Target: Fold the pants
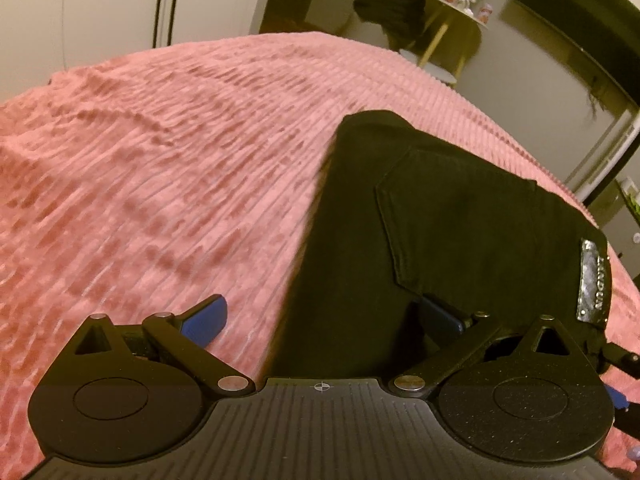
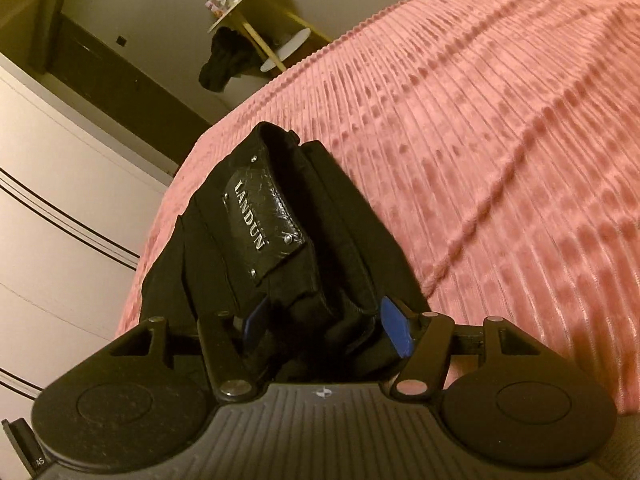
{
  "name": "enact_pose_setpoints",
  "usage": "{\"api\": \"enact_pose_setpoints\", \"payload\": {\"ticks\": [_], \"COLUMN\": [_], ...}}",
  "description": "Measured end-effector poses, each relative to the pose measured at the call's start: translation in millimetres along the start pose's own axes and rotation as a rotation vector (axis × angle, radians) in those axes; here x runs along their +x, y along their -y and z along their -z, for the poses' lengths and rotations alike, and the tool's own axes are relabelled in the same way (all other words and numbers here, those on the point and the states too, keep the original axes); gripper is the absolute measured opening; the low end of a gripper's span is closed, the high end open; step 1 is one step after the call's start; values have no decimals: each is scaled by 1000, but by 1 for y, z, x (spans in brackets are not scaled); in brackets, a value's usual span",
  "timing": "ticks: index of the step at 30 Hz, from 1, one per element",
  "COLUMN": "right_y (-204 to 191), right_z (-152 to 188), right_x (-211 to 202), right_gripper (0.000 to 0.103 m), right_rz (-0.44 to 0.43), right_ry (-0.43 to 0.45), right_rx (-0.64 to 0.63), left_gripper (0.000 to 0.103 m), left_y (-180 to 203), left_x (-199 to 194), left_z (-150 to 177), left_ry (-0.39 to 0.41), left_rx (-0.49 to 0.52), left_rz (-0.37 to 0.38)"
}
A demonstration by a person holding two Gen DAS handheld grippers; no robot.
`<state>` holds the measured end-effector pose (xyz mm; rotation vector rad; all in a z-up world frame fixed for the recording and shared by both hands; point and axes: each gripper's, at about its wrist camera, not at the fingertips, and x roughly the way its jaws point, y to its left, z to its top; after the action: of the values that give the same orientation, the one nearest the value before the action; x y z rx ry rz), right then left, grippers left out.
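Right claw (image 2: 324,322) astride lengthwise pants (image 2: 256,236)

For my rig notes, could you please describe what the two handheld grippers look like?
Both match: the left gripper and the right gripper have a dark ribbed body with a small crosshair mark, black linkage arms with silver pivot pins, round black discs on either side, and blue pads on the jaws.

A home bedroom. A bed spread with a ribbed pink blanket (image 1: 160,160) fills both views, with white wardrobe doors (image 2: 60,200) alongside. A small round side table (image 1: 452,12) holding knick-knacks stands by the wall.
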<state>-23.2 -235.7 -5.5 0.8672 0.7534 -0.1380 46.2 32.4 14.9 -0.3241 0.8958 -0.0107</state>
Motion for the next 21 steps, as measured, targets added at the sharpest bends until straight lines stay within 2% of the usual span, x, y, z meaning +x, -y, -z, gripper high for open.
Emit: {"api": "enact_pose_setpoints", "payload": {"ticks": [2,4,6,15,19,21], "right_y": [-1,1,8,16,9,5], "right_z": [-3,-7,-11,-25,-23,-22], "right_x": [1,4,10,38,35,33], "right_gripper": [61,52,50,54,37,35], "right_rz": [-11,-40,-70,-137,-172,-191], "right_ry": [-2,6,0,-105,-69,-49], "right_rx": [-14,-12,16,70,14,-9], "left_gripper": [103,103,103,103,103,103], "left_y": [3,5,6,6,3,3], "left_x": [0,-1,-1,2,3,4], "left_z": [0,1,2,1,1,1], "left_ry": [-3,1,1,-9,-12,-16], "left_rx": [16,33,41,39,23,18], "left_rz": [-6,-11,-14,-12,-5,-3]}}
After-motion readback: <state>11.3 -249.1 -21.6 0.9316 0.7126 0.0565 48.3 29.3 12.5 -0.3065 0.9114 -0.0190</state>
